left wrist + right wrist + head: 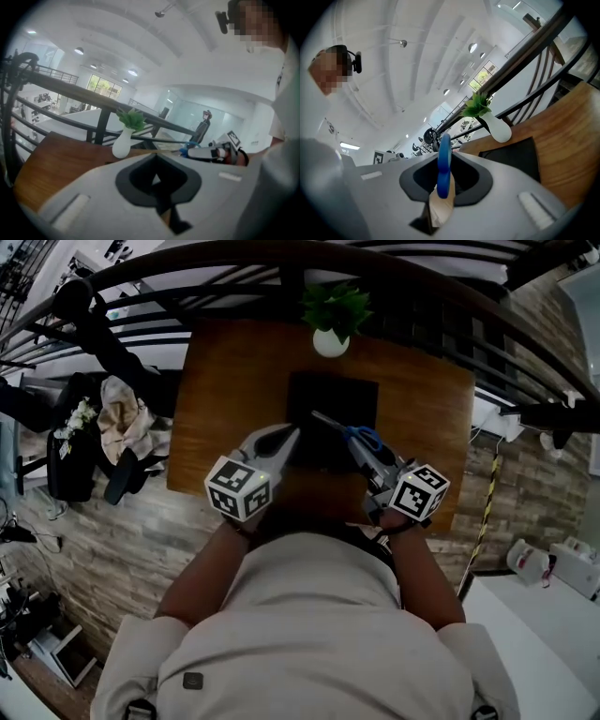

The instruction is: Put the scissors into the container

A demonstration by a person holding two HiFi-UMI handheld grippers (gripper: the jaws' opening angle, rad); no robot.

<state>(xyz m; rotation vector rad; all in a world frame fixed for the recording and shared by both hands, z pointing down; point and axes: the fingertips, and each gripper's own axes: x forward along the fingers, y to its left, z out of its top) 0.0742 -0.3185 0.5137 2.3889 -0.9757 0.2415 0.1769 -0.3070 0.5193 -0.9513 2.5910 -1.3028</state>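
Person (309, 615) in a light shirt, seen from above, forearms reaching forward, one gripper in each hand.

Left gripper (292, 435): fingers closed together and nothing between them. Its own view shows the two grey jaws meeting round a dark cut-out. From overhead the tip sits at the near left edge of the container.

Right gripper (360, 450): fingers clamped on the scissors (362, 437). In its own view the blue handle loop stands on edge between the jaws, with a pale strip just below it in the slot. From overhead the blue handles sit right at the jaw tips. The metal blades run away from the gripper to the upper left, across the container's right half. Blade tip lies over the dark interior. Cannot tell whether the blades touch the container or are held clear above it.

Container (330, 395): black, square and shallow, lying flat on the brown wooden table (225, 381), about mid-table. The two grippers flank its near side, well apart from each other.

Beyond the container, at the far table edge: green plant (332, 320) in a white vase, upright and apart from the container.

Behind the table: dark curved railing (234, 277).
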